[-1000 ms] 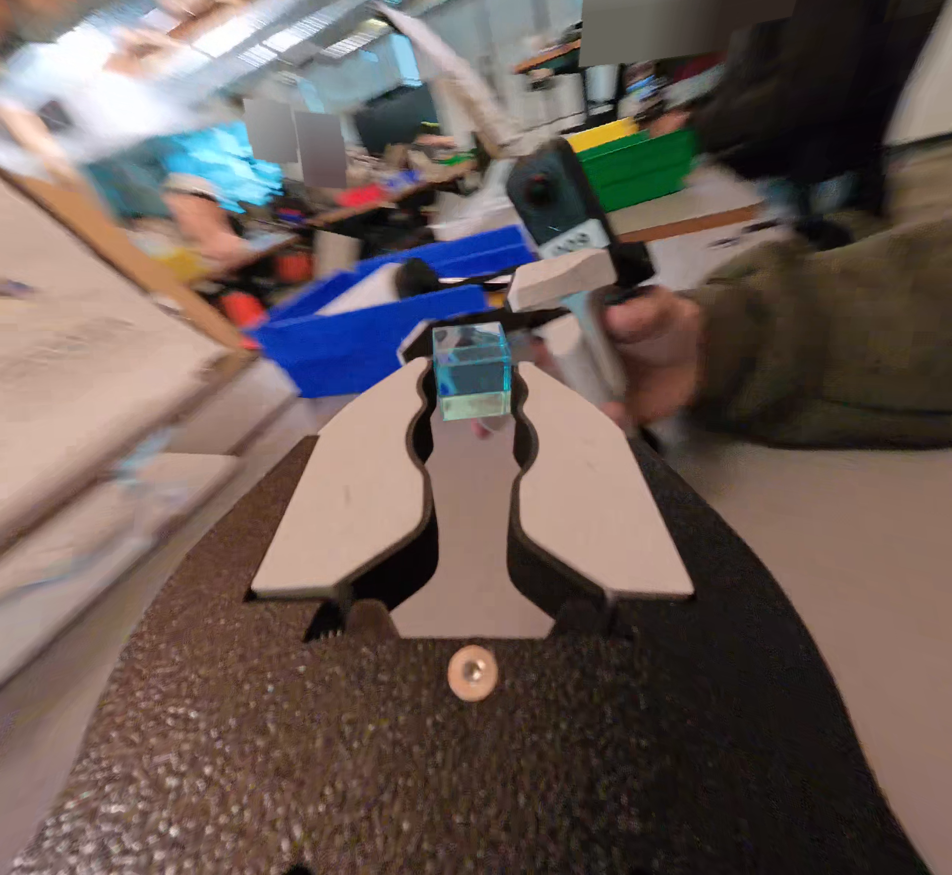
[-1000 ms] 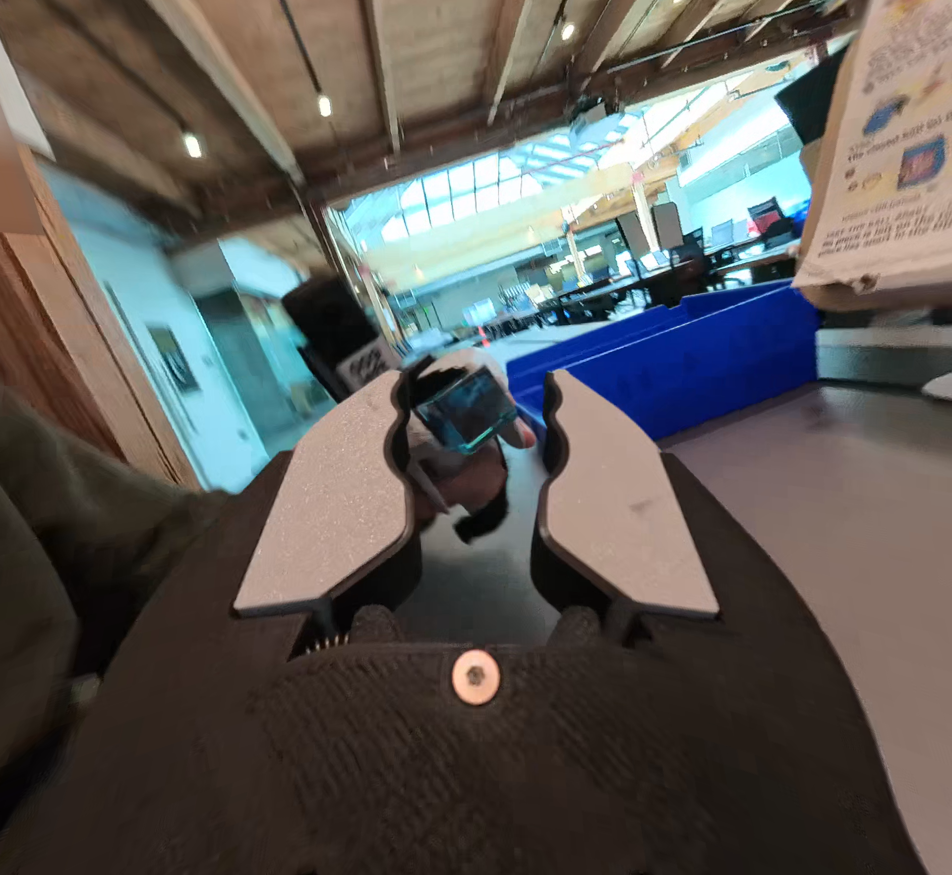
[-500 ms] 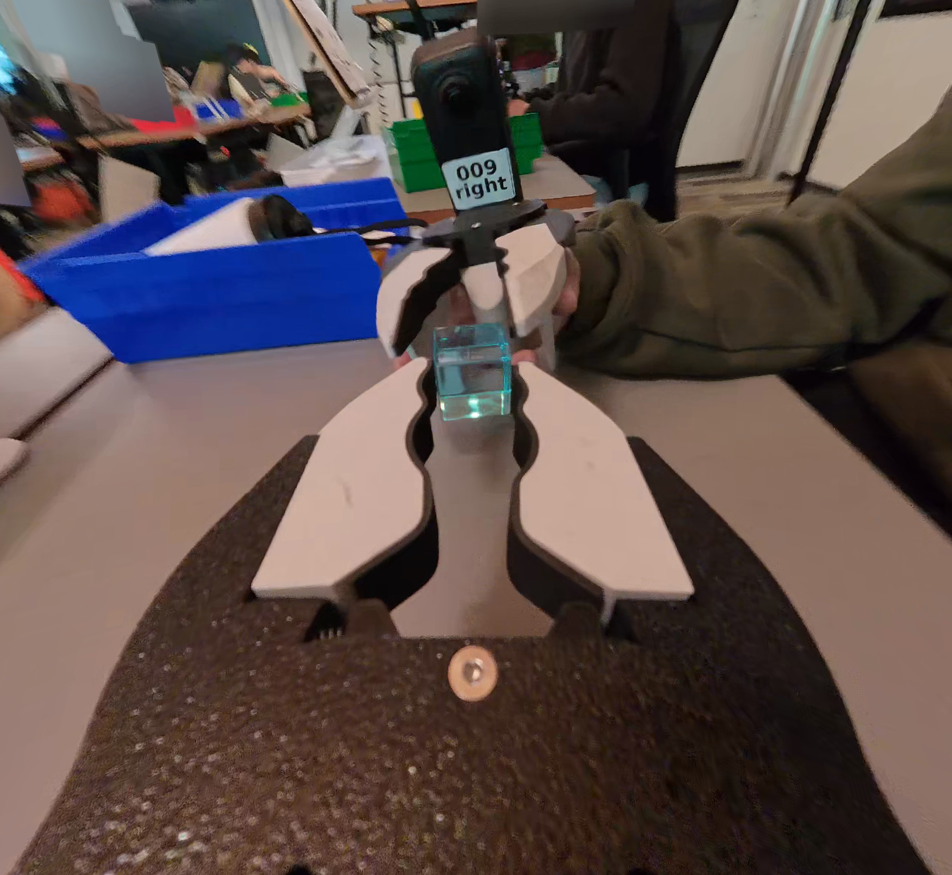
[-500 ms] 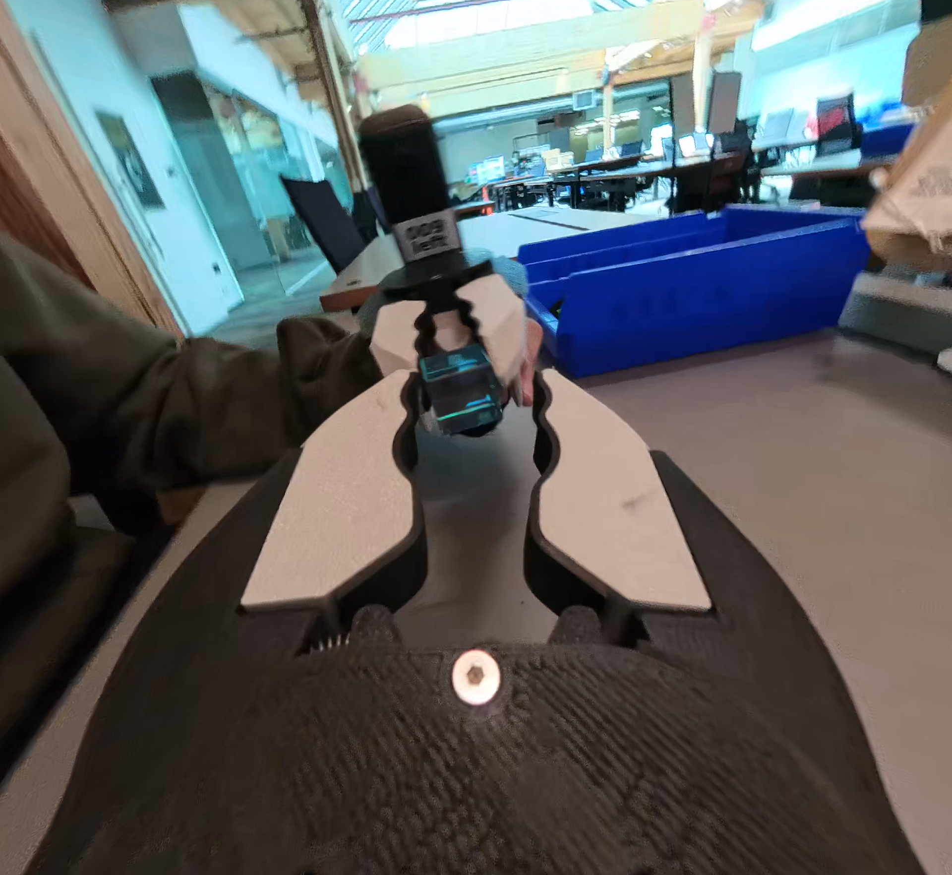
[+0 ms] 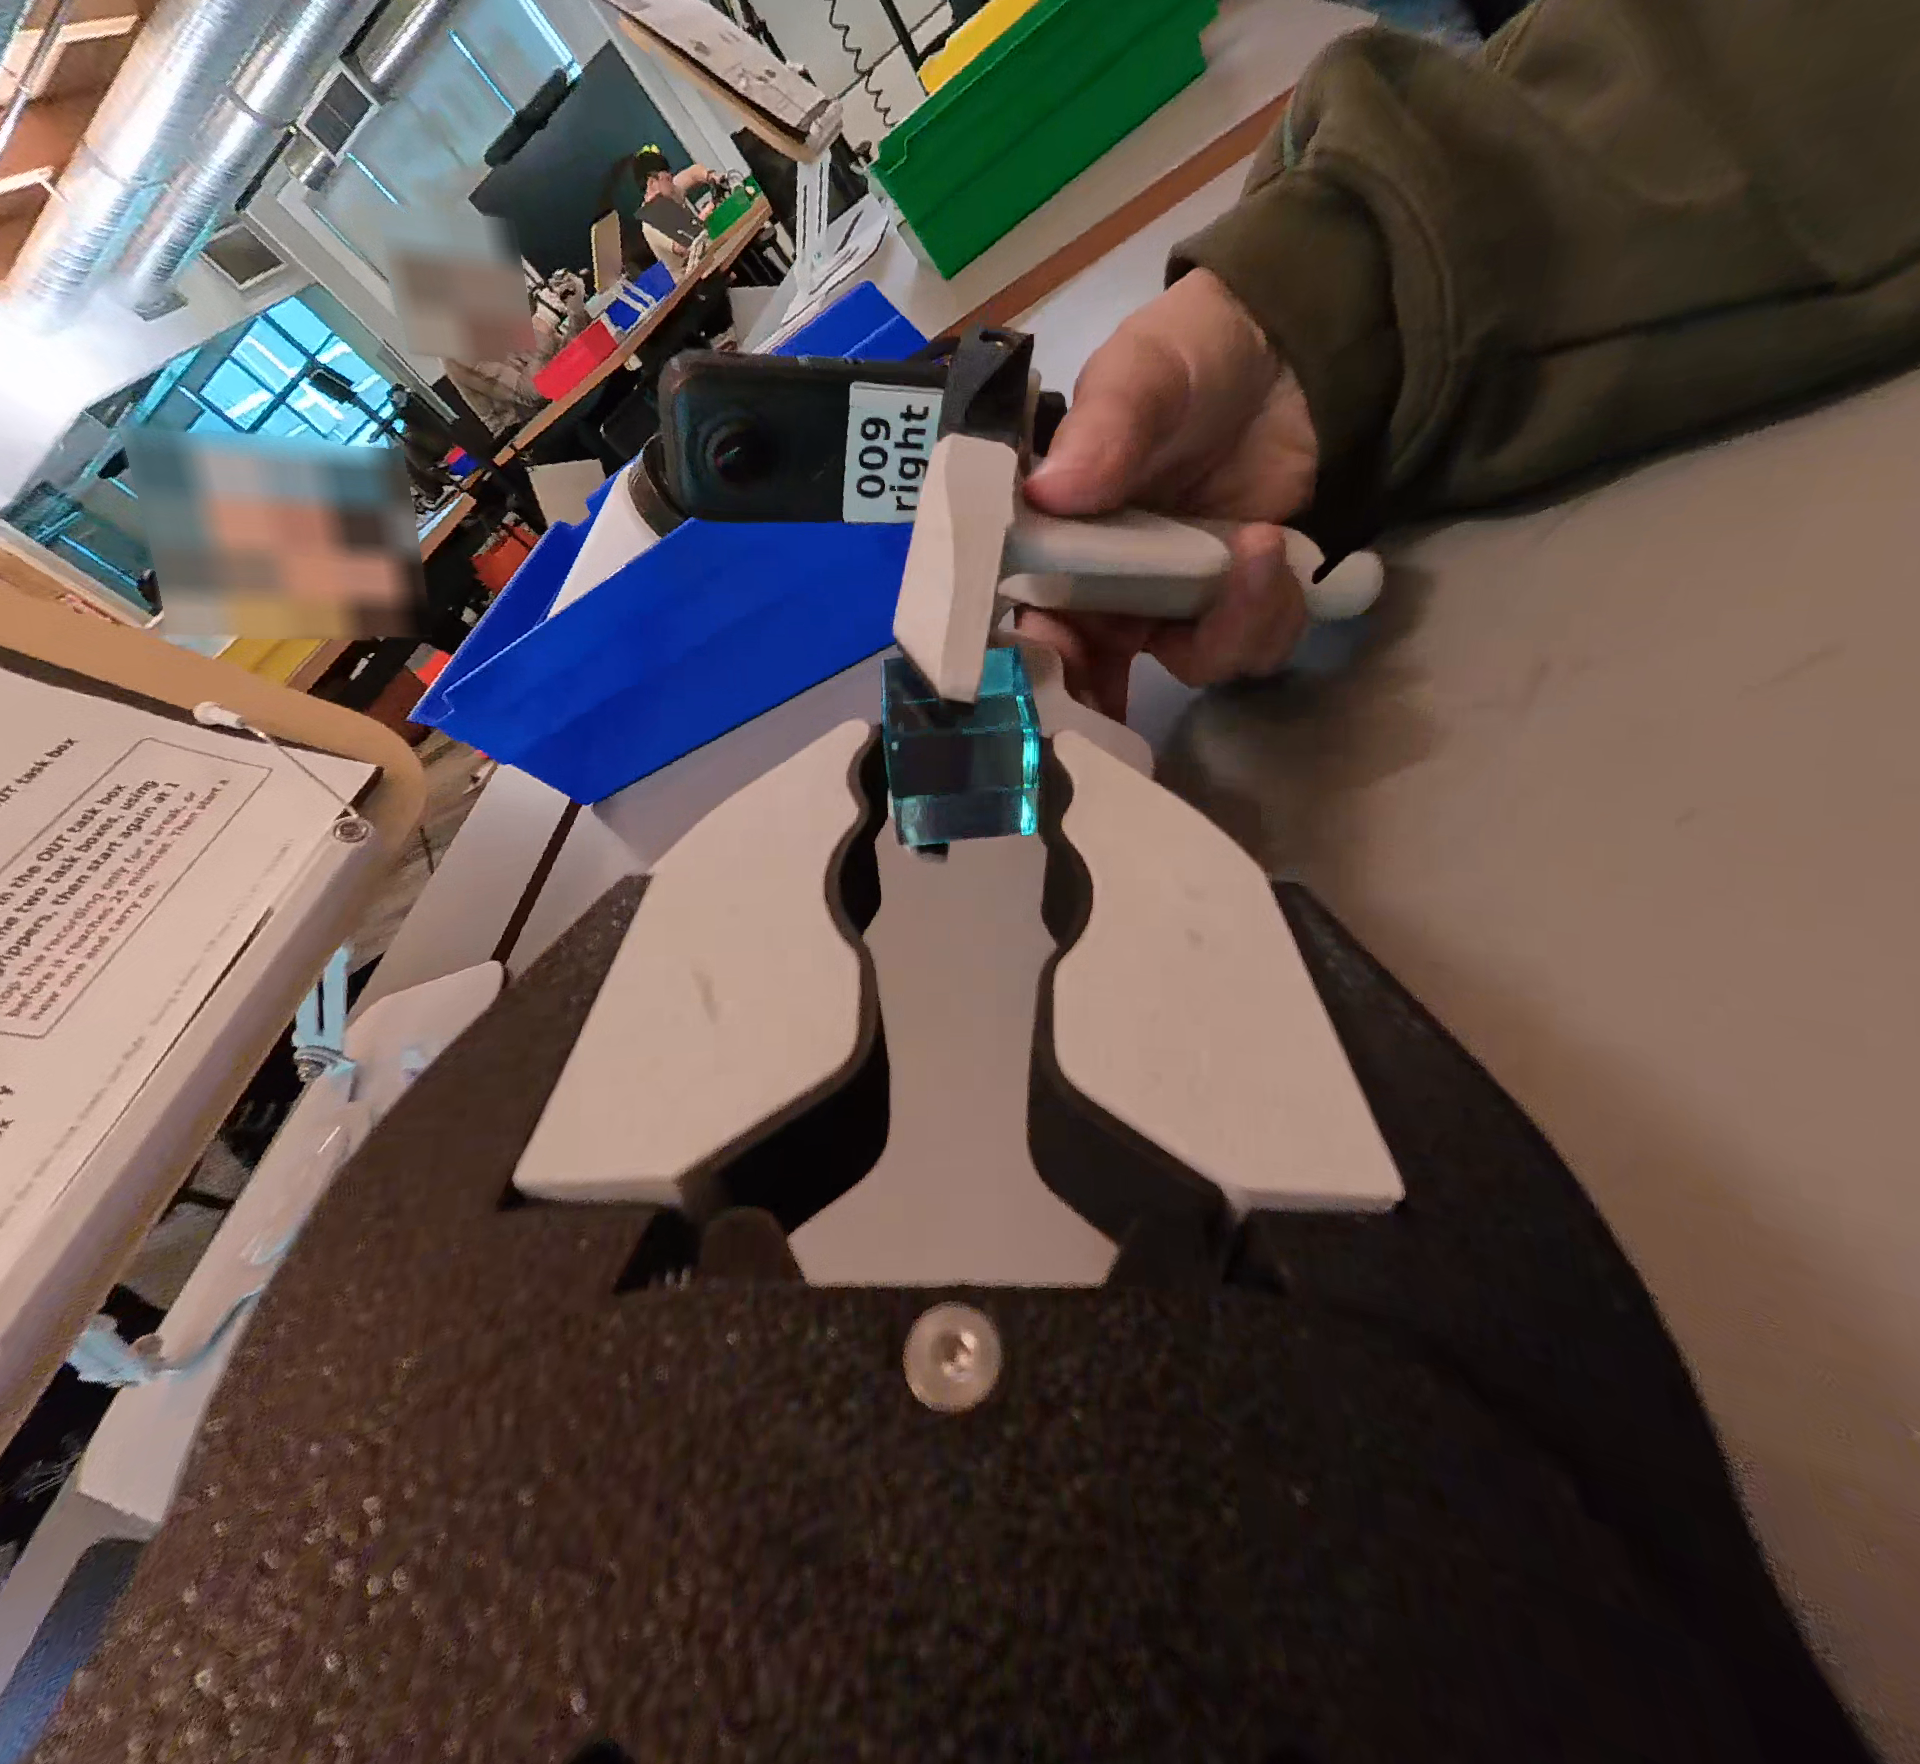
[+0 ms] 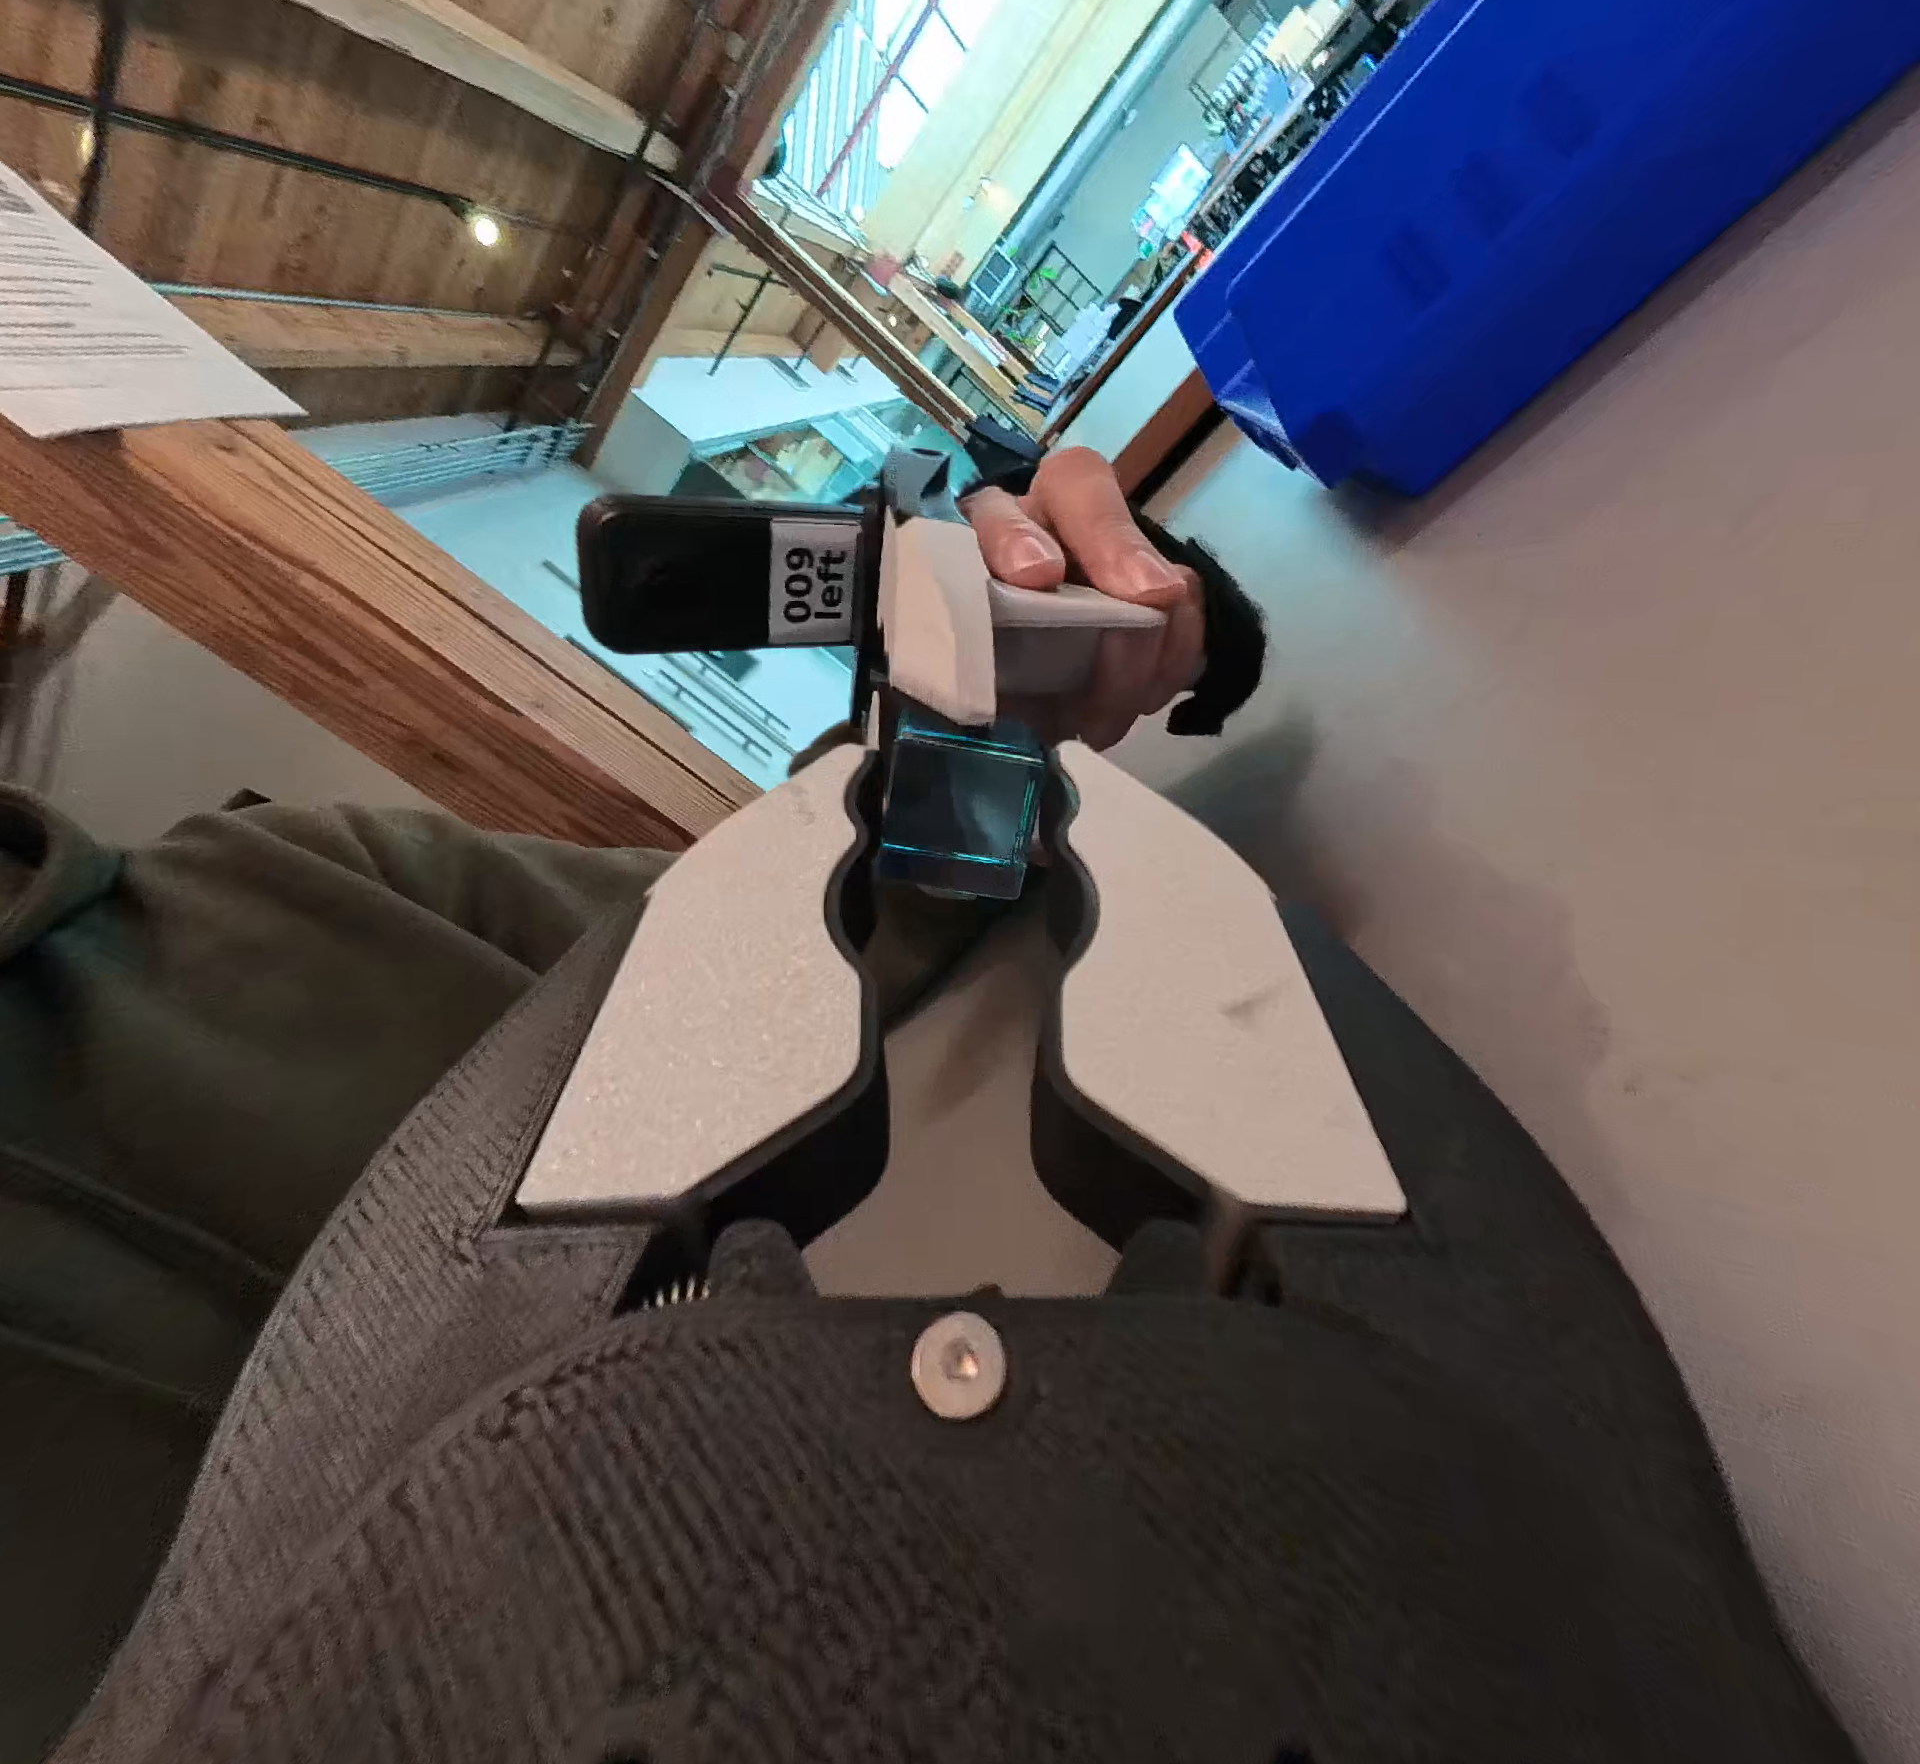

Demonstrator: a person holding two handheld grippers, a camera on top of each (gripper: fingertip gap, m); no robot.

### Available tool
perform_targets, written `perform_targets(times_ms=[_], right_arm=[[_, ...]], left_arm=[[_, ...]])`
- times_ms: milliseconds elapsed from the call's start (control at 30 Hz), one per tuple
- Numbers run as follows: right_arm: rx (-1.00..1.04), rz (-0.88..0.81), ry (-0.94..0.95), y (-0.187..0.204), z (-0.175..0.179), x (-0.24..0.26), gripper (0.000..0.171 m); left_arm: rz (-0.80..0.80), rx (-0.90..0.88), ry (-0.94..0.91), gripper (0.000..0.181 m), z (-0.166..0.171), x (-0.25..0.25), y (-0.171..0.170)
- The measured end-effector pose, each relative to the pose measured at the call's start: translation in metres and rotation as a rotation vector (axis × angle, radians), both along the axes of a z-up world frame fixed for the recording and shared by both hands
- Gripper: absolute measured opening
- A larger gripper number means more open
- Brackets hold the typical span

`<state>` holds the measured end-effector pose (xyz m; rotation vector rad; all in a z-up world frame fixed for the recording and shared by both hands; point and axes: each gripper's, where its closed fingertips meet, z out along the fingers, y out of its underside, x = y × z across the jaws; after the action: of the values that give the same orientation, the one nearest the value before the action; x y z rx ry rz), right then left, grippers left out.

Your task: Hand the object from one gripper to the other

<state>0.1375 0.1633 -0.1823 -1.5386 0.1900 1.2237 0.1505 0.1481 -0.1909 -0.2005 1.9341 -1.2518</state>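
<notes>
One cube (image 5: 961, 764), clear w/ a teal tint, sits right between the tips of both grippers at once. It has no long axis to speak of, all sides look about equal, so what matters is which faces each pair of fingers takes.

Left gripper (image 5: 957, 784): in the left wrist view the cube is at the very front of the fingers, in the last notch, w/ one finger touching its left face and one its right face. The fingers stand narrow, closed onto the cube.

Right gripper (image 6: 958, 815): in the right wrist view the same cube (image 6: 958, 821) is again in the front notch, a finger against each side, so this pair also stands narrow on it. The 2 grippers are turned crosswise to each other; seen from the left one, a right finger (image 5: 951, 566) lies over the top face of the cube, and seen from the right one, a left finger (image 6: 935, 613) lies over the top. So they take different pairs of faces and do not collide.

Both are equally near, tip to tip, the cube in the air above the grey table (image 5: 1558, 831). A blue bin (image 5: 665, 665) stands further off behind the tips.

My judgement: handover is at the shared-grip point; next the left should open and go straight back along its own fingers. Whether the right squeezes firmly enough I cannot tell
</notes>
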Motion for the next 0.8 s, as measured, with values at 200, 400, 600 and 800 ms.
perform_targets(times_ms=[200,400,600,800], right_arm=[[0.105,-0.180,-0.327,0.000,0.016,0.019,0.028],[0.153,-1.133,-1.076,-0.074,0.079,0.144,0.028],[-0.448,-1.516,-1.336,-0.176,0.039,0.251,0.028],[-0.729,-1.335,-1.304,-0.185,-0.013,0.278,0.028]], left_arm=[[0.111,-0.157,0.024,0.049,0.010,0.011,0.012],[0.224,-0.285,0.085,0.055,0.011,0.025,0.028],[0.272,-0.213,0.159,0.053,-0.010,0.032,0.025],[0.297,-0.213,0.184,0.051,-0.013,0.034,0.030]])
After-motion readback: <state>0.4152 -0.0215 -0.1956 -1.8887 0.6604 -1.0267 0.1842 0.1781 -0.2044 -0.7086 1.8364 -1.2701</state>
